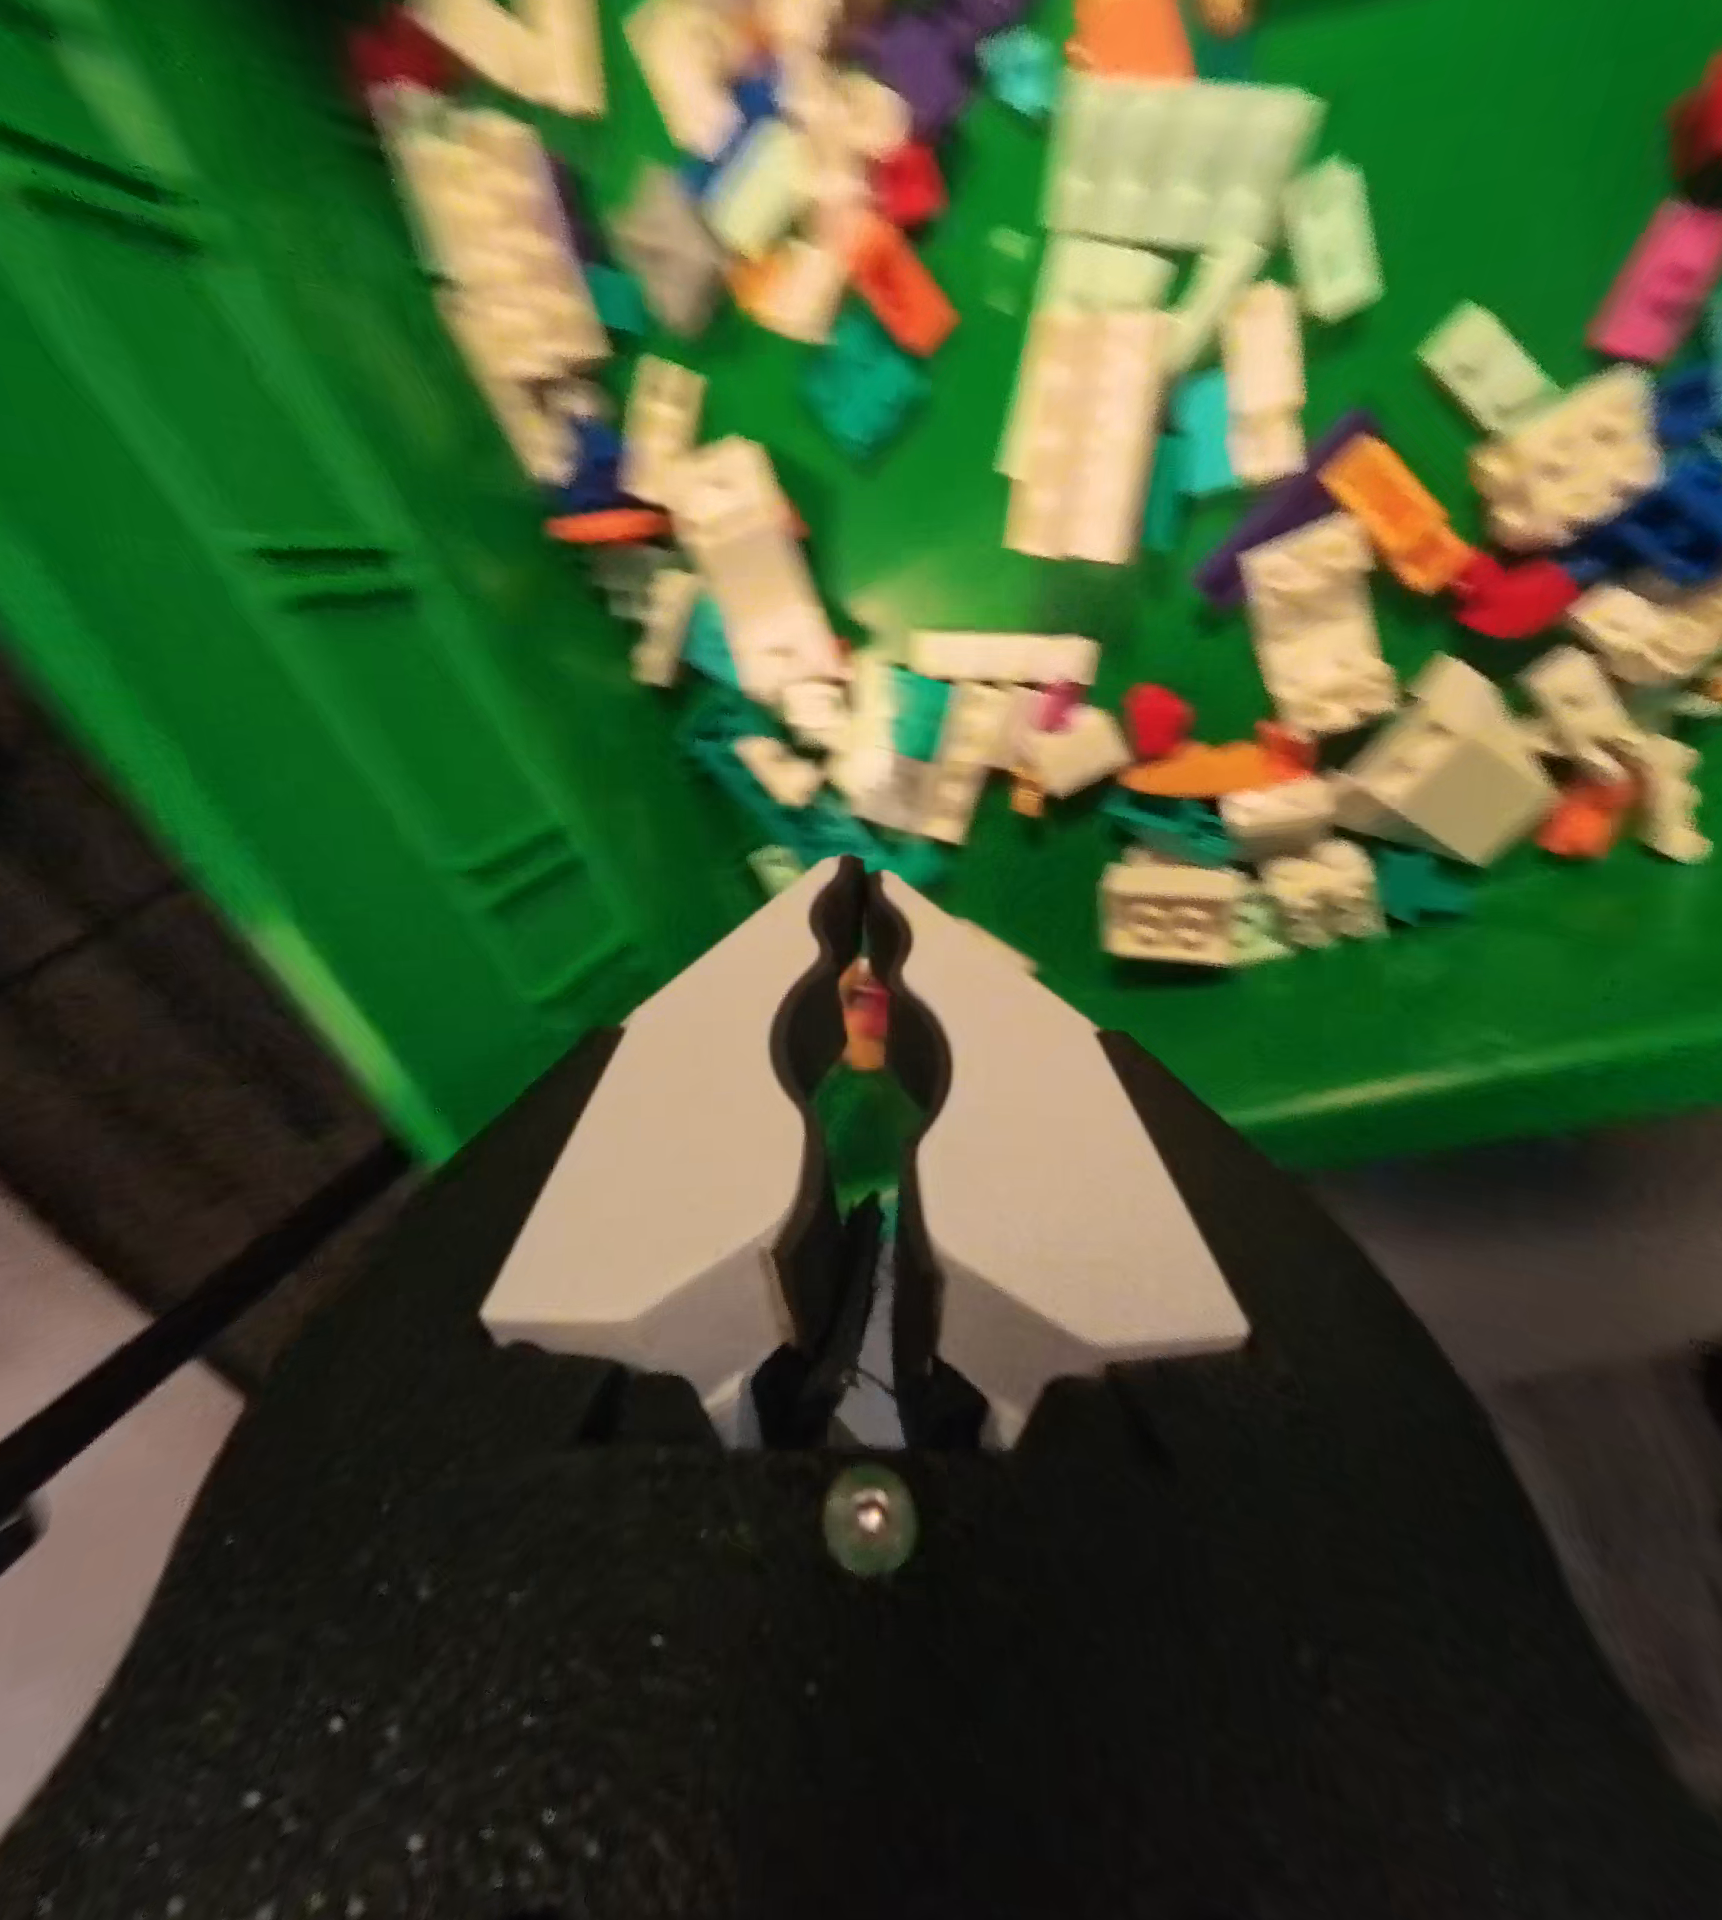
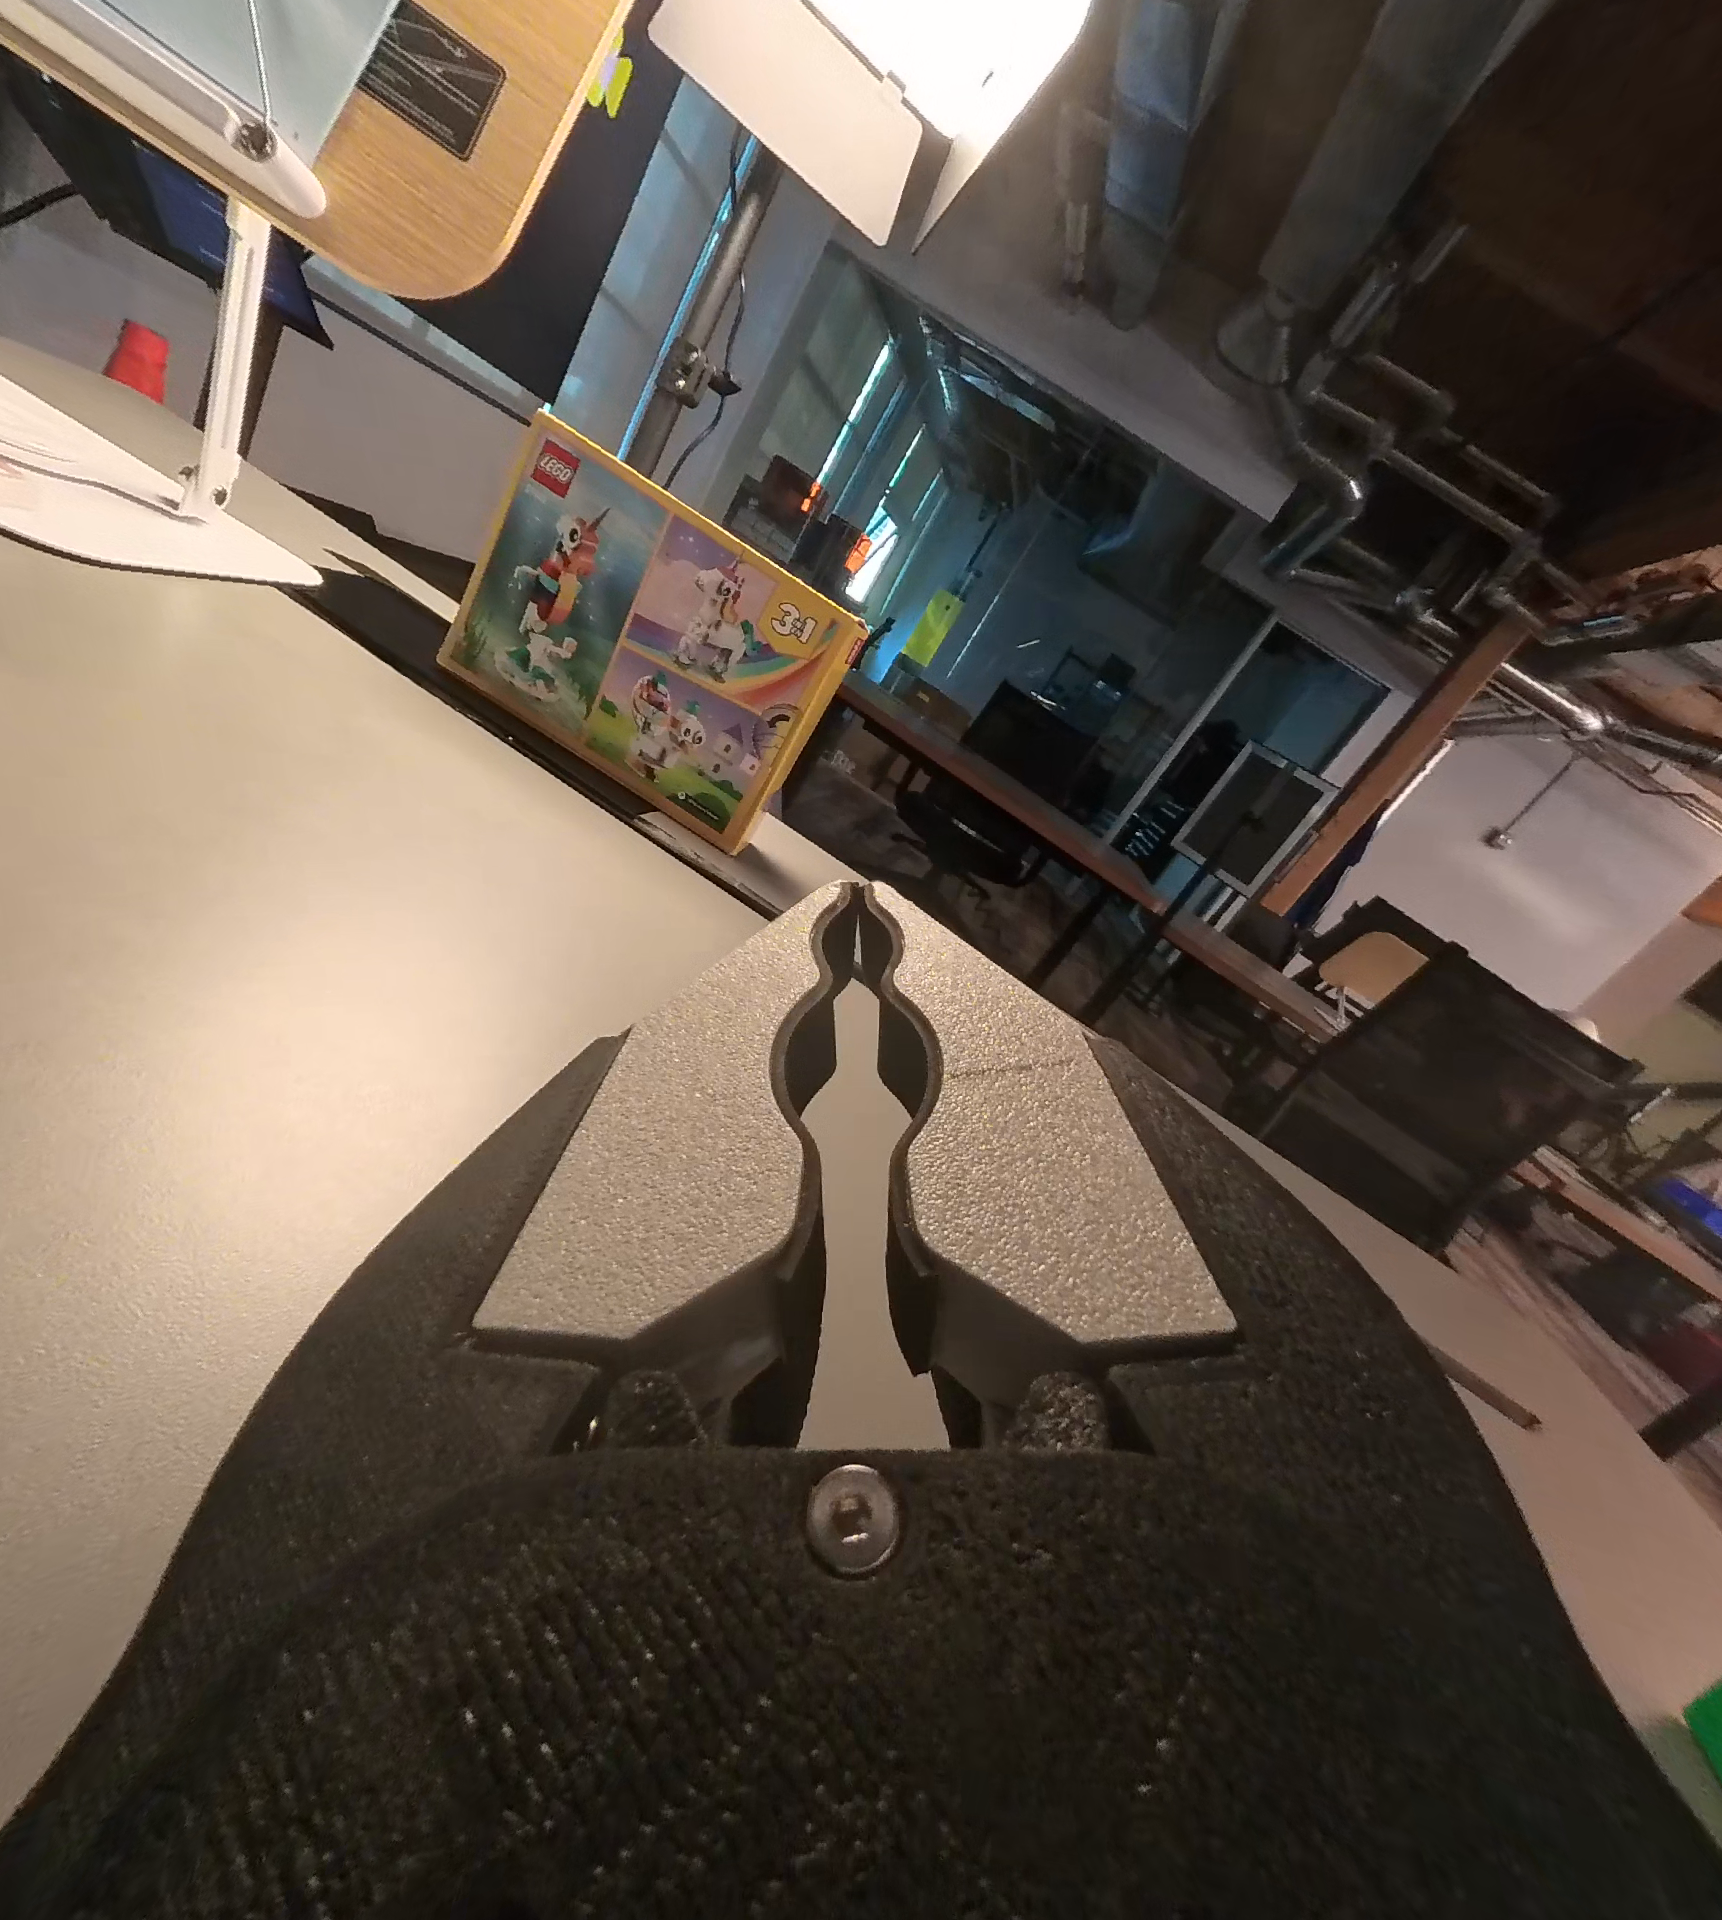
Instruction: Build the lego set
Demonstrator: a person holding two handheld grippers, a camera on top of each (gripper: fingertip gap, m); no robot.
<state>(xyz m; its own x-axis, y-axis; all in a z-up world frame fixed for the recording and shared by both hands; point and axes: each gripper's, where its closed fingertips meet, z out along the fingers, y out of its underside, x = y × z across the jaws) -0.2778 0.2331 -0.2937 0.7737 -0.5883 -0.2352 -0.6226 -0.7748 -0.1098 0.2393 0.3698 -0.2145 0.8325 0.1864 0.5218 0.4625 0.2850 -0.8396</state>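
While the left two-finger gripper point(image 1: 862, 883) hovers over the green plastic tray point(image 1: 213, 520), its tips meet with nothing gripped; the right two-finger gripper point(image 2: 859, 902) is likewise closed and empty above the grey matte tabletop point(image 2: 161, 883). The loose multicoloured plastic bricks point(image 1: 1096, 499) lie heaped inside the tray, blurred in the left wrist view. Recommended: steady the left tool, part its fingers, and select an isolated brick at the near fringe of the heap. Tray walls rise to the left and front; approach from above. The yellow cardboard set box point(image 2: 649, 634) stands upright, well apart from the right tool, leaving open tabletop for assembly.
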